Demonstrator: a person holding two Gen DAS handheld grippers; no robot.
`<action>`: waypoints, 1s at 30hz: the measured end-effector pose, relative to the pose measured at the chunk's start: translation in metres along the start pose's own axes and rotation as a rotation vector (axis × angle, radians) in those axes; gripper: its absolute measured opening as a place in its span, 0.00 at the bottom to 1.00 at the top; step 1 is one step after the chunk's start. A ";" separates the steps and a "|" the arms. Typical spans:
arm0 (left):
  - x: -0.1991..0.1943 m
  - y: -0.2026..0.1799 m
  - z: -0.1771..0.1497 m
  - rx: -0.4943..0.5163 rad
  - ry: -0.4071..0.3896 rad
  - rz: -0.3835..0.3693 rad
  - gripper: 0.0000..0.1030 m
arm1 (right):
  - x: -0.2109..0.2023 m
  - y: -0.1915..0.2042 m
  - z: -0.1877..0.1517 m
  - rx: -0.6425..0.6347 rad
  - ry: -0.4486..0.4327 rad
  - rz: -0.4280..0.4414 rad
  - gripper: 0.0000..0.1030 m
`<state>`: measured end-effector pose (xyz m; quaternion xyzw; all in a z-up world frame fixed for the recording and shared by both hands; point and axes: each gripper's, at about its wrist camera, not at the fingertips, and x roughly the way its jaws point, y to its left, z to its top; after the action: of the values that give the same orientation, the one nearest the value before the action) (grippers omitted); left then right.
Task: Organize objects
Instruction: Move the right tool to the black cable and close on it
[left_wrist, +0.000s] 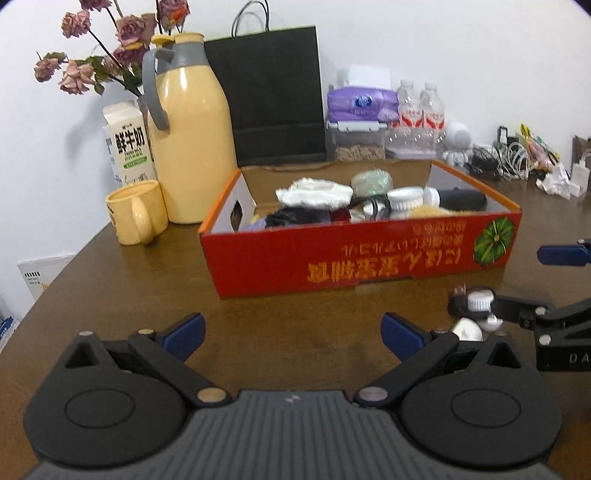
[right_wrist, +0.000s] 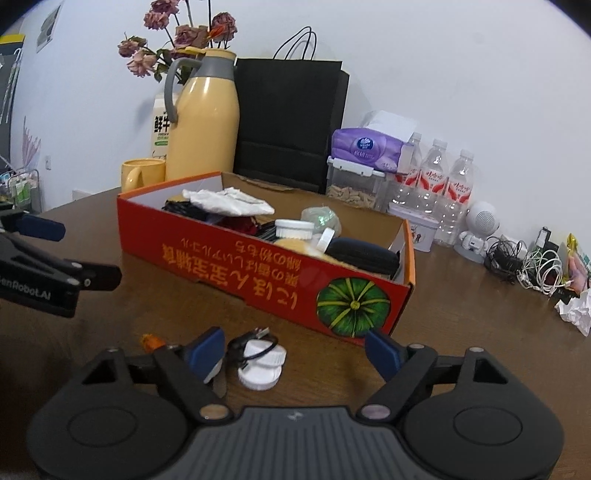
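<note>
The right tongs (right_wrist: 293, 352) are wide open and hold nothing, low over the white caps (right_wrist: 261, 363) on the bench (right_wrist: 461, 332). The left tongs (left_wrist: 293, 332) are open and empty too. Next job, I think: pinch a cap and drop it in the red box (right_wrist: 266, 269).

I note: glossy printed cardboard box (right_wrist: 236, 258); smooth brown wood-look table (left_wrist: 129, 295); shiny plastic jug (left_wrist: 192, 122); matt black paper bag (left_wrist: 273, 92).

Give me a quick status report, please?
Both grippers open, empty. White caps and cable on table by right gripper, outside red box. Nothing blocking.
</note>
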<state>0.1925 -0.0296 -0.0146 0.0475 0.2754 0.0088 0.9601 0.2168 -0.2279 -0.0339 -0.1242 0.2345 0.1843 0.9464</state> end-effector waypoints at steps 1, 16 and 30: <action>0.000 0.000 -0.002 0.002 0.012 -0.003 1.00 | 0.000 0.001 0.000 -0.003 0.003 0.005 0.76; -0.004 0.001 -0.011 -0.009 0.087 -0.121 1.00 | 0.008 0.010 -0.004 -0.037 0.069 0.049 0.51; -0.001 0.003 -0.011 -0.018 0.103 -0.110 1.00 | 0.037 0.025 0.010 -0.113 0.094 0.046 0.40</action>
<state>0.1862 -0.0259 -0.0229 0.0232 0.3264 -0.0390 0.9442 0.2412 -0.1914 -0.0478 -0.1806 0.2708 0.2127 0.9213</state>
